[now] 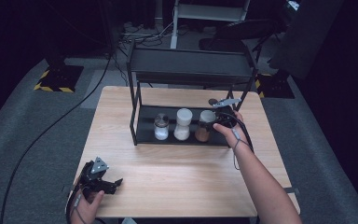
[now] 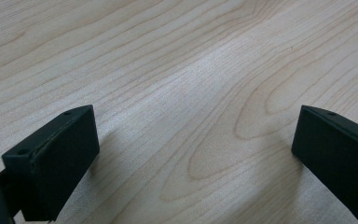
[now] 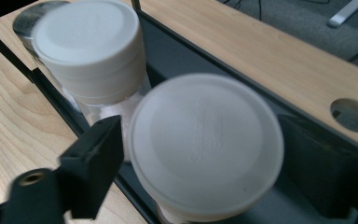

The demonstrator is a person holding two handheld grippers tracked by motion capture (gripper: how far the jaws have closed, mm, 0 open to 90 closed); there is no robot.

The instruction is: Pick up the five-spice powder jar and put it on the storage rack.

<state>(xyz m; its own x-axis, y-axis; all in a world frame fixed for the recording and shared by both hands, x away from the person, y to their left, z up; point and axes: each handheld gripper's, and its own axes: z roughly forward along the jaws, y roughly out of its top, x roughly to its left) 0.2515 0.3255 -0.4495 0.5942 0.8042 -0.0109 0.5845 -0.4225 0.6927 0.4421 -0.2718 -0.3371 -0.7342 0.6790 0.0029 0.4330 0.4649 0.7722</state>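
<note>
Item: black two-tier wire shelf [image 1: 140, 105] standing on a pale wood surface [image 1: 177, 177], its lower tier carrying three jars in a row. Leftmost, a short glass jar with metal lid [image 1: 161, 126], white contents; middle, a taller white-capped jar [image 1: 182, 124], white contents; rightmost, a jar of brown contents [image 1: 204, 126] under a wide white lid [image 3: 205, 149]. Right hand-held gripper [image 1: 220, 122]: set at the brown jar, jaws spread on either side of its lid, one jaw beside the lid's edge in the right gripper view, the other dark and hard to make out; not yet clamped, as far as can be judged. Left hand-held gripper [image 1: 103, 183]: resting at the near left corner of the surface, jaws wide apart, holding nothing. Hazards: the brown jar stands just beside the middle jar, so the jaw passing between them may nudge the neighbour and topple it into the short jar. A grip on the lid alone may slip or lift the cap off. The upper tier sits close overhead; a steep lift may strike it. The shelf's low front rail may catch the jar's base on a level pull.
</note>
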